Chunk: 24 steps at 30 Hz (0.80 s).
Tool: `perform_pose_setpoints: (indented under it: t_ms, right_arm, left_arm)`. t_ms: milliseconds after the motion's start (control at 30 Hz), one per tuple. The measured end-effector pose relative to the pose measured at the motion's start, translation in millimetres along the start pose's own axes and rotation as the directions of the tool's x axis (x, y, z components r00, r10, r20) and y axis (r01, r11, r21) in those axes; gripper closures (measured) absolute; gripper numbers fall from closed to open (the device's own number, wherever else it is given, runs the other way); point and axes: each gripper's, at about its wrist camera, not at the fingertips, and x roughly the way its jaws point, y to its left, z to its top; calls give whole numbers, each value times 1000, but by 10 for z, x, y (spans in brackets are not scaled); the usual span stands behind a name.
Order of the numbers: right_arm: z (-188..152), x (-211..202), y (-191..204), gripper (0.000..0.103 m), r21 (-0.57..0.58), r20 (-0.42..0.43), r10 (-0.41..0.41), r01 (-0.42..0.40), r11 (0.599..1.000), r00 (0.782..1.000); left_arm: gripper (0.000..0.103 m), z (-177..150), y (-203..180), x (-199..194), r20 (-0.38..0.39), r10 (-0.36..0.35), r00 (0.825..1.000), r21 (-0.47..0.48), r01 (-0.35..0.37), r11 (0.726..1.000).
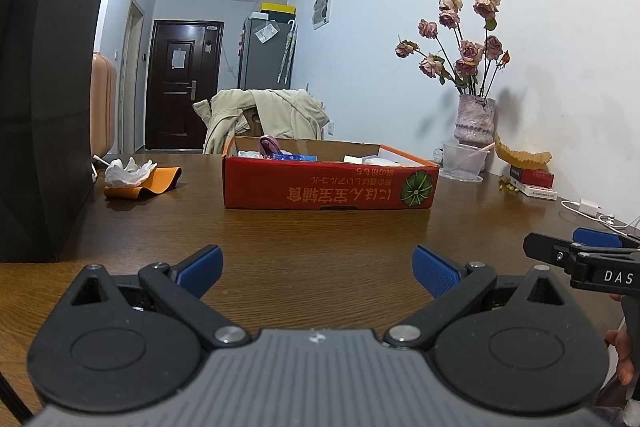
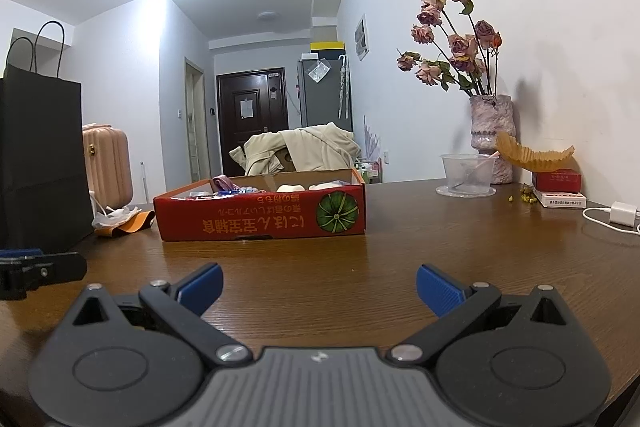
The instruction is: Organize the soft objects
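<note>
A shallow red cardboard box (image 1: 328, 187) sits on the brown table, also in the right wrist view (image 2: 260, 215). Several soft items lie in it, mostly hidden by its wall: a purple piece (image 1: 269, 143), white and blue pieces. A crumpled white tissue (image 1: 130, 171) rests on an orange cloth (image 1: 158, 183) left of the box; both show in the right wrist view (image 2: 120, 221). My left gripper (image 1: 316, 269) is open and empty, low over the table before the box. My right gripper (image 2: 318, 289) is open and empty, beside the left one.
A tall black paper bag (image 1: 40, 107) stands at the left. At the right by the wall are a vase of dried roses (image 2: 491, 135), a clear plastic cup (image 2: 466, 173), small boxes (image 2: 558, 189) and a white charger with cable (image 2: 622, 215). A chair with a beige coat (image 1: 264, 115) stands behind the table.
</note>
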Motion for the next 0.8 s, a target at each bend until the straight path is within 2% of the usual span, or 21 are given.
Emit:
perform_pose_setpoints:
  t_ms: [800]
  right_arm:
    - [-8,8,0,0,-3,-4,0,0,1000,1000]
  left_arm:
    - [0,-1,10,-18,14,6,1000,10,-6,1000]
